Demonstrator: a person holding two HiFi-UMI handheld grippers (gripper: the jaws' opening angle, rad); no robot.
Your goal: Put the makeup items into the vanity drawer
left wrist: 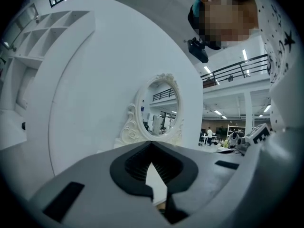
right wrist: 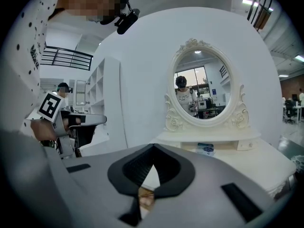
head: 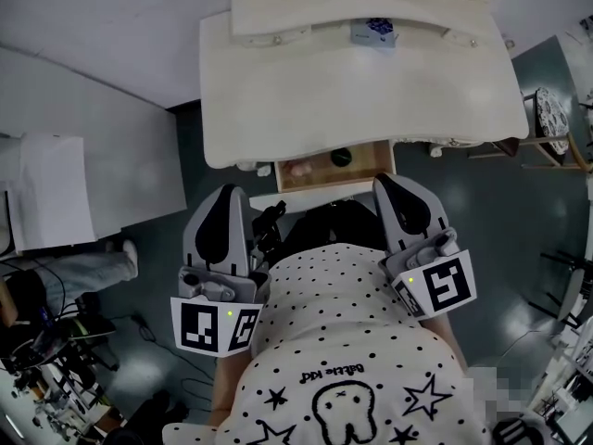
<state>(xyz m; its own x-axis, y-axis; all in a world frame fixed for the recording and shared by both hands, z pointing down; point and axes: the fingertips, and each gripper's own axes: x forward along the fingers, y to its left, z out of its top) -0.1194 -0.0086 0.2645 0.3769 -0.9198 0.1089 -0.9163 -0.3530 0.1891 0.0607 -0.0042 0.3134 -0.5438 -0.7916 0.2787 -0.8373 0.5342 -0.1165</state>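
Observation:
The white vanity (head: 306, 91) stands ahead of me with its wooden drawer (head: 366, 167) pulled open. Inside lie a pink item (head: 298, 167) and a dark round item (head: 341, 157). A small blue-and-white box (head: 373, 31) rests on the vanity's back shelf, below the oval mirror (right wrist: 204, 87); the right gripper view shows this box (right wrist: 205, 149) too. My left gripper (head: 232, 195) and right gripper (head: 390, 186) are held close to my body, just short of the drawer front. Both are shut and hold nothing. The left gripper (left wrist: 152, 148) points up at the mirror (left wrist: 159, 109).
A white shelving unit (right wrist: 102, 103) stands left of the vanity. A patterned seat (head: 553, 117) on a metal frame sits to the right. Another person's leg (head: 88, 269) and cables (head: 56, 341) are at the left on the dark floor.

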